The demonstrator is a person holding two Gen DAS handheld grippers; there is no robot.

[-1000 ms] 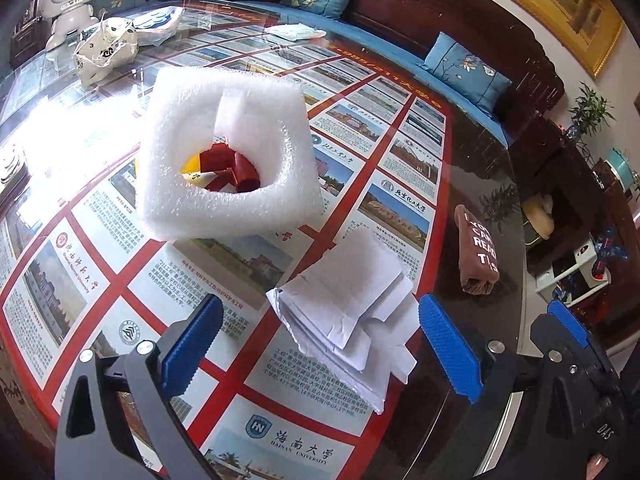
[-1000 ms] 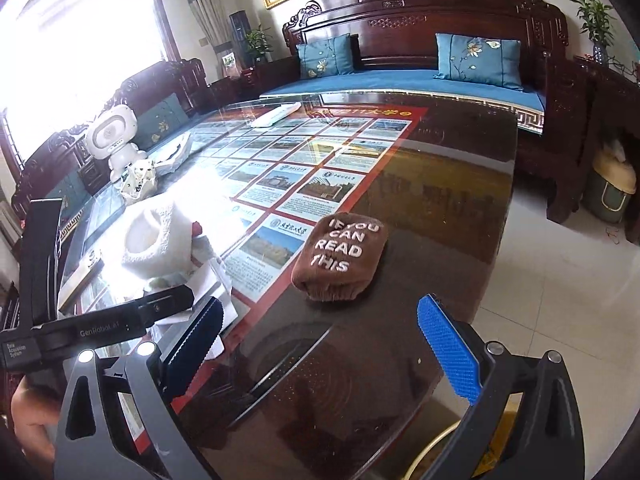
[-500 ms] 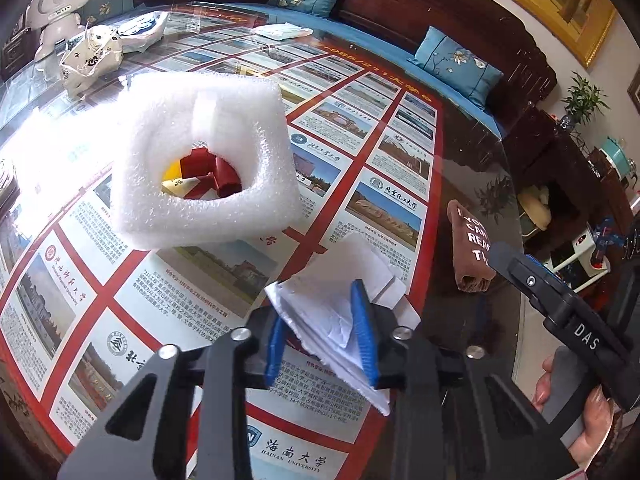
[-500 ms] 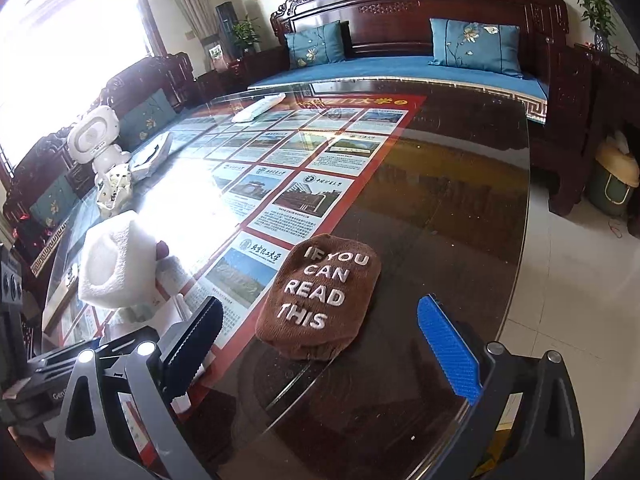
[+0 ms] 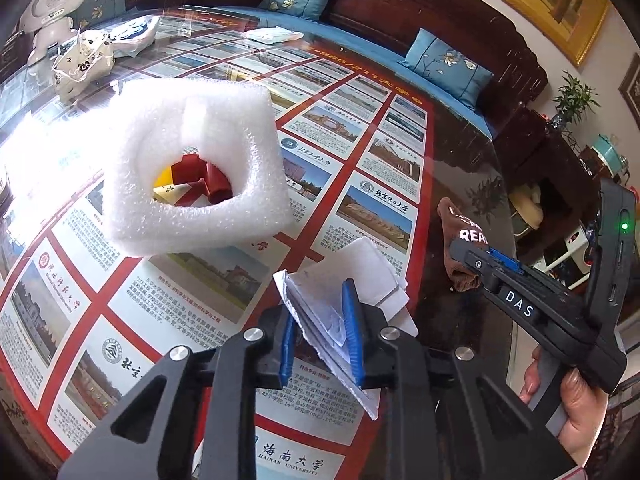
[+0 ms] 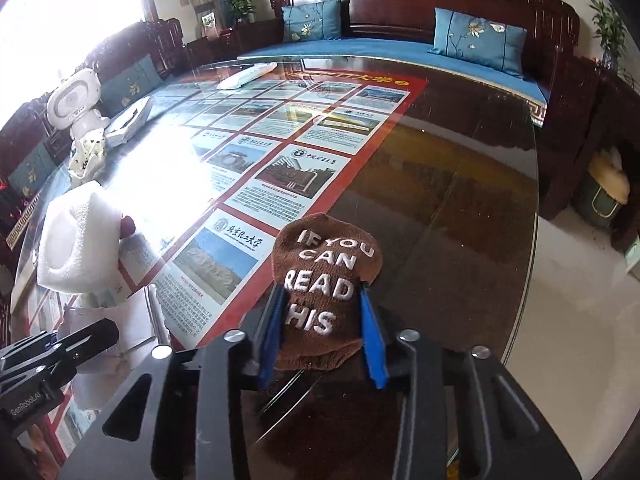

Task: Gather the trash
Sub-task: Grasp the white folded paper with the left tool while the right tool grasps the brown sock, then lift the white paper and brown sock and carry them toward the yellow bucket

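Gripping both items now: left tongs (image 5: 320,334) just closed on folded paper scraps (image 5: 340,280), right tongs (image 6: 322,330) just closed on brown knit sock (image 6: 326,276), both on glass worktop (image 6: 440,208). Light, limp; pinch mid-body, lift slowly against slipping.

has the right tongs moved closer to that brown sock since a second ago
Yes. The right tongs came forward over the glass table to the brown sock; their jaws have just been closing and now grip it.
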